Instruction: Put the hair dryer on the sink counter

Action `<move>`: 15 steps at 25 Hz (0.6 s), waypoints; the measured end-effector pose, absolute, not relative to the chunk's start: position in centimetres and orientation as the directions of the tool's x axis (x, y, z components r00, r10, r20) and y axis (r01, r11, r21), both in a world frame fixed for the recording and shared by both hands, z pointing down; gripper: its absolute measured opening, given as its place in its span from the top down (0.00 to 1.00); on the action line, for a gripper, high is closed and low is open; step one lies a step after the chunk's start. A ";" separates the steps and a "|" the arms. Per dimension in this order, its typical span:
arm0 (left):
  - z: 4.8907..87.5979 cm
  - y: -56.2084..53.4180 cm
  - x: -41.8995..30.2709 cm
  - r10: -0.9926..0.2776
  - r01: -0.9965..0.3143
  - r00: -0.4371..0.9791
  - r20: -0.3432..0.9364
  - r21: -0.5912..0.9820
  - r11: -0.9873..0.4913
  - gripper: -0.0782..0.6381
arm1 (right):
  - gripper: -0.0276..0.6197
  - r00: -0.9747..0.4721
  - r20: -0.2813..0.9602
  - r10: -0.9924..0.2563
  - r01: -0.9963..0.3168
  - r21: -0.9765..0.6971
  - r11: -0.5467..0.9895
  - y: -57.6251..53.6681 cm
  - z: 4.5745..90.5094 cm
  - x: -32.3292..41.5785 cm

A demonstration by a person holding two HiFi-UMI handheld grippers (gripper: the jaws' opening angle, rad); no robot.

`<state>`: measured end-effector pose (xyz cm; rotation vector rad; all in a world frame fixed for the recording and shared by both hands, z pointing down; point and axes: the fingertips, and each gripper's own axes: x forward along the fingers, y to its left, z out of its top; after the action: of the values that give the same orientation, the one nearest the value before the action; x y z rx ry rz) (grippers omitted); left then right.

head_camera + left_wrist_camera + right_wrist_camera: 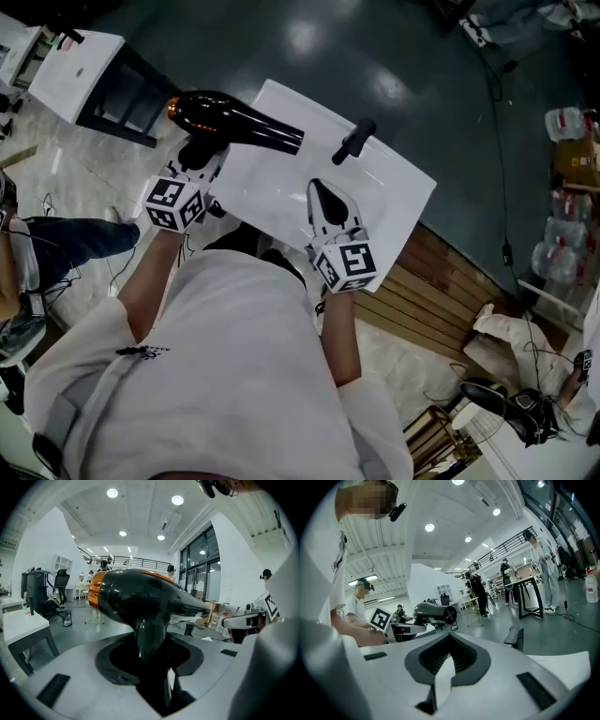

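The left gripper [200, 155] [150, 646], a smooth white plastic shell with a dark lining round its jaws, was clamped on the handle of the hair dryer [234, 117] [140, 597]. The handle ran down into the black throat between the two jaws. Above them sat the dryer's glossy black body, rounded and fat at the back with an orange-copper ring, and tapering to a narrow nozzle in front. The nozzle pointed toward the person's right.

The right gripper [317, 187] [449, 637] had its jaws pressed together at the tips with nothing between them. Its dark ribbed pads formed a teardrop-shaped hollow behind the closed point. In the right gripper view the hair dryer [433, 612] showed off to the left, nozzle mouth facing the camera.

In the head view the dryer was at the left edge of the sink counter [394, 187], a flat white rectangular basin top. Its nozzle reached over the counter's near-left part and its body hung past the corner. Whether it touched the surface could not be told. The right gripper was over the middle of the counter, near a matte black faucet [353, 141] [514, 637]. Around lay a shiny dark grey floor [375, 56].
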<state>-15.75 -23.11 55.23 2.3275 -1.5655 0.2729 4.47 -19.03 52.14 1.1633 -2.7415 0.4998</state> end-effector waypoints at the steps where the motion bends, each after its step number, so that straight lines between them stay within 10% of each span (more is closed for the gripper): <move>1: 55.5 -23.5 -15.7 -0.859 -0.922 0.387 0.336 0.160 -0.353 0.66 | 0.95 -0.694 0.240 -0.678 -0.720 -0.253 0.647 -19.2 52.3 4.3; 15: 58.3 -28.4 -15.0 -0.809 -0.894 0.447 0.382 0.215 -0.393 0.66 | 0.95 -0.670 0.267 -0.693 -0.742 -0.263 0.616 -21.6 53.5 2.4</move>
<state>-15.02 -28.35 58.27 2.3162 -1.4402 0.3026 2.38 -21.61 53.50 1.2044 -2.6974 0.5354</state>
